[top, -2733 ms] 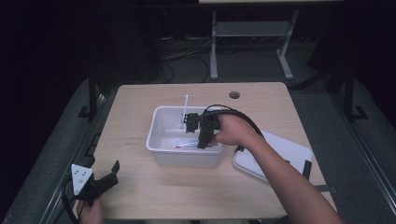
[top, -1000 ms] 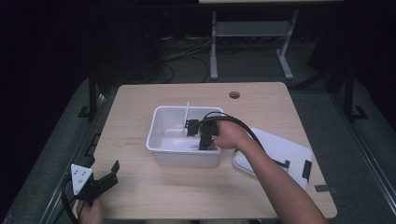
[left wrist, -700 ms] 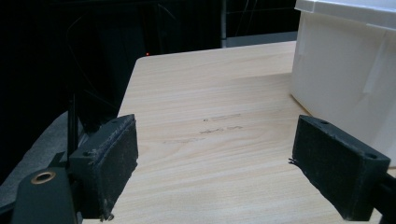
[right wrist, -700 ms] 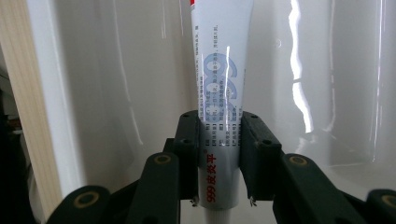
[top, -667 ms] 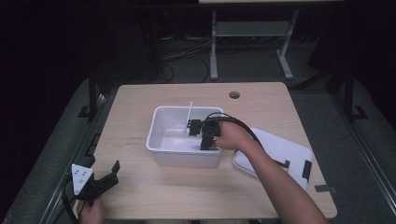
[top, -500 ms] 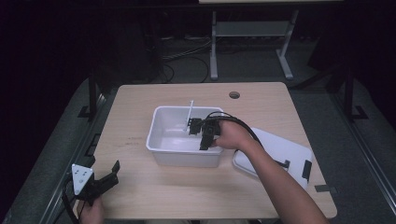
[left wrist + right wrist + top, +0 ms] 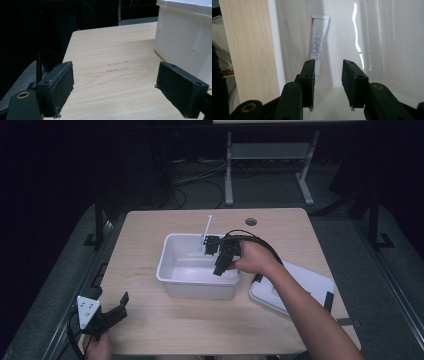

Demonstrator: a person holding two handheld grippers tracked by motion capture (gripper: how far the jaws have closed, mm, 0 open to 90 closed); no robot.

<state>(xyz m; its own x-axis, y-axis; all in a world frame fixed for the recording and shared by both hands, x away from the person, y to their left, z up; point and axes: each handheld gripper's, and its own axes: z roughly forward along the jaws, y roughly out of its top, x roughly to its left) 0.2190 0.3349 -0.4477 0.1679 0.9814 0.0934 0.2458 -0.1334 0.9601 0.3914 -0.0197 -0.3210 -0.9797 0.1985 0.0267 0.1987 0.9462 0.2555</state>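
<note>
A white plastic bin (image 7: 170,265) stands mid-table. My right gripper (image 7: 218,269) reaches down into it, held by a hand. In the right gripper view its jaws (image 7: 328,72) stand open with nothing between them. A white toothpaste tube (image 7: 318,42) with a red stripe lies in the bin along its wall, just beyond the left jaw's tip. A thin white stick (image 7: 206,227) rises at the bin's far rim, beside the gripper. My left gripper (image 7: 119,309) rests at the table's near left corner, open wide (image 7: 115,85) over bare wood, with the bin's side (image 7: 185,37) to its right.
The bin's white lid (image 7: 305,282) lies flat on the table right of the bin, partly under the forearm. A round cable hole (image 7: 251,221) sits near the far edge. The floor beyond is dark, with a metal stand (image 7: 265,155).
The right gripper has sunk a little deeper into the bin and shifted slightly right, the white stick shifting right with it. The left gripper has stayed put.
</note>
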